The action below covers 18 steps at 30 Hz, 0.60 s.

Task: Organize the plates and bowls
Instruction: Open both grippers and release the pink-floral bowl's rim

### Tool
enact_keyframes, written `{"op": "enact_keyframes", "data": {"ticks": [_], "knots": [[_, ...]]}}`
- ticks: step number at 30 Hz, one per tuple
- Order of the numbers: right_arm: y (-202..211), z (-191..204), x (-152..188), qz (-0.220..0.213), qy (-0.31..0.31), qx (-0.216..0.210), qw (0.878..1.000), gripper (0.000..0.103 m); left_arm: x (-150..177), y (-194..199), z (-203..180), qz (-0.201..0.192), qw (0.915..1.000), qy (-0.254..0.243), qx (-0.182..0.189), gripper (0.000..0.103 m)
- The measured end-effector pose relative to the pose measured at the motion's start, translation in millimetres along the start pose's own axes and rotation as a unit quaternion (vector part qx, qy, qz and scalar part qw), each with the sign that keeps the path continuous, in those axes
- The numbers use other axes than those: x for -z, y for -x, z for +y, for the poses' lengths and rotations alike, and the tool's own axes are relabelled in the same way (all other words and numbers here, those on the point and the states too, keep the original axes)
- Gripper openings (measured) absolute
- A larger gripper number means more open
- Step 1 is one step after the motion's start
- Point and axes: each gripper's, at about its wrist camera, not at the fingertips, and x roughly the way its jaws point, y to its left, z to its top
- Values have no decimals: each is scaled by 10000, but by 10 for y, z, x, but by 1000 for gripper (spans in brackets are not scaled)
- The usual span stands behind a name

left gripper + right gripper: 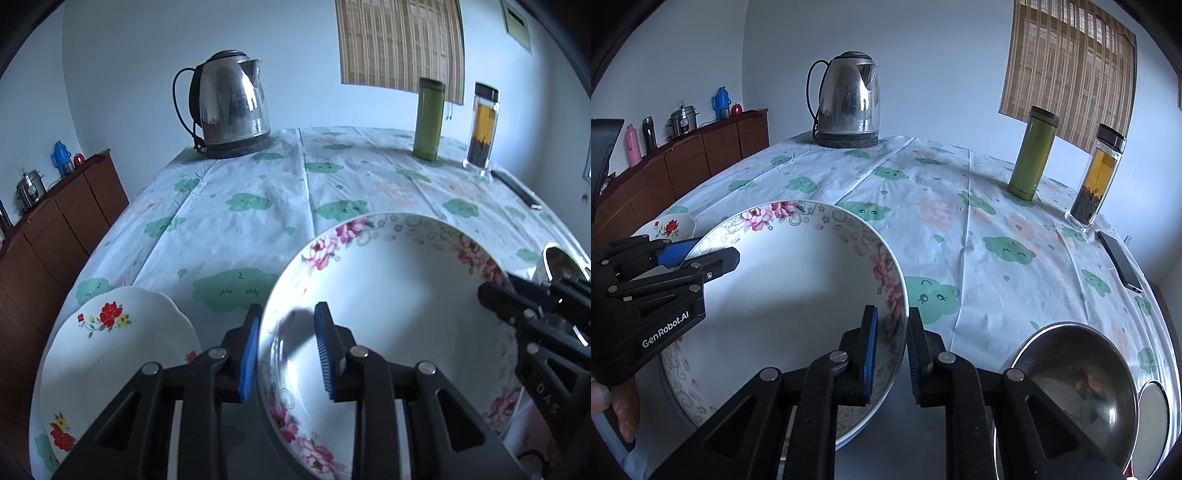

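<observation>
Both grippers pinch the pink-floral bowl [798, 295]: left gripper [288, 354] and right gripper [892, 354] on opposite rims (lifted, apparently). Next, you seat it squarely, likely beside the steel bowl [1078, 391].

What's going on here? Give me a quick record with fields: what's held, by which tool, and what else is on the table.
held: pink-flowered bowl
left tool: shut on the bowl's left rim
right tool: shut on the bowl's right rim
beside bowl, left: red-flowered plate
beside bowl, right: steel bowl
far side: kettle, green flask, tea bottle
right edge: phone
surface: cloud-print tablecloth
</observation>
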Motion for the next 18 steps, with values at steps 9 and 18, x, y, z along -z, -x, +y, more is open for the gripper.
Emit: {"op": "enact_keyframes", "data": {"ticks": [9, 18], "knots": [[8, 52, 14, -28, 172, 103, 9998, 17, 6, 9, -40, -52, 9998, -141, -128, 26], [9, 48, 21, -56, 202, 136, 9997, 17, 6, 10, -39, -54, 9998, -155, -139, 26]]}}
